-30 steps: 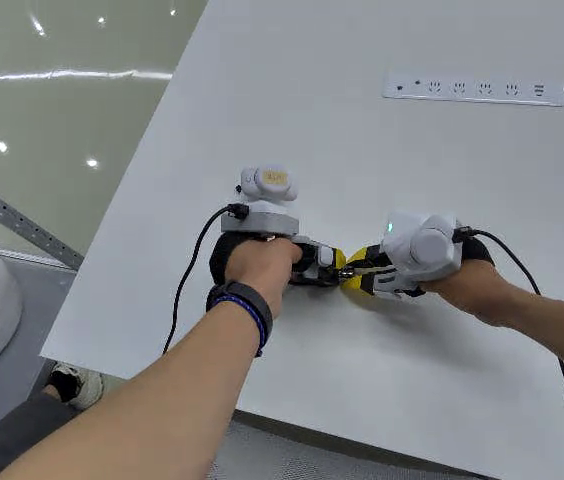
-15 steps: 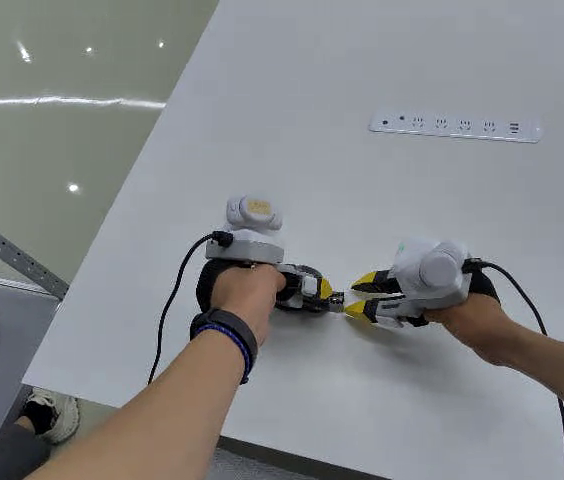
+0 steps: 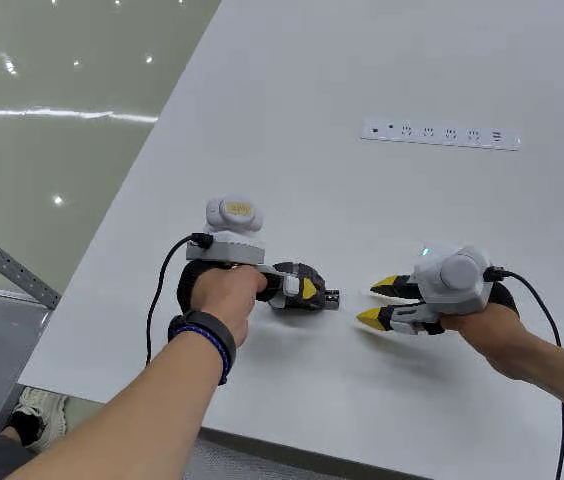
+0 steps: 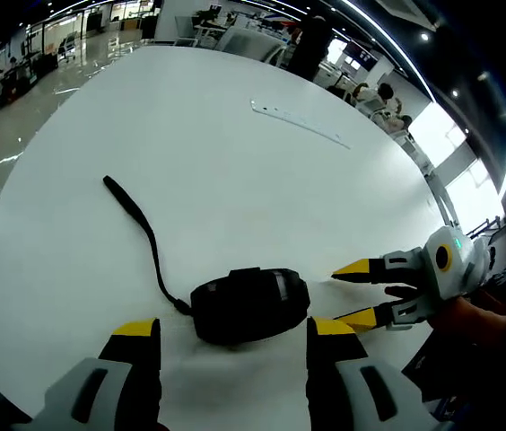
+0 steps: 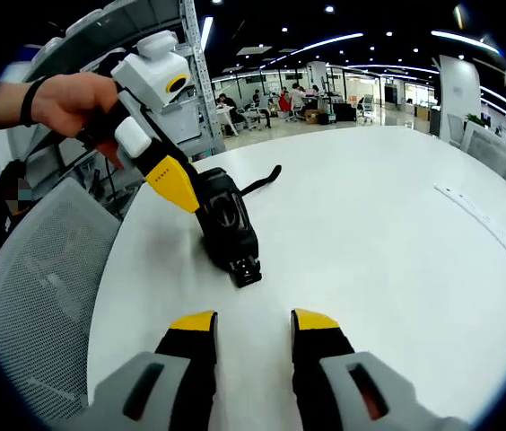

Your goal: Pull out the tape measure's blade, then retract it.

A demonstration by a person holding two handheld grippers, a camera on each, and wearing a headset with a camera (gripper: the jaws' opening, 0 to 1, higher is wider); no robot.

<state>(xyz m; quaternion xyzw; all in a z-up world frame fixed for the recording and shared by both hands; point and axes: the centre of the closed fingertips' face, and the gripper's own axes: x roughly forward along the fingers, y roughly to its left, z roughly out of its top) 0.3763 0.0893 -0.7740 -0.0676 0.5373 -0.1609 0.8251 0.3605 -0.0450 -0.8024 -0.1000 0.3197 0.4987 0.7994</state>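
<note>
Left hand (image 3: 224, 293) reaches in from the near edge, left tongs (image 4: 231, 330) clamped on the black tape measure (image 4: 248, 305), which sits on the white worktop (image 3: 342, 200). Just beside it, the right tongs (image 3: 375, 301) point at its mouth, slightly parted and holding nothing. Far back lies a power strip (image 3: 440, 134).
</note>
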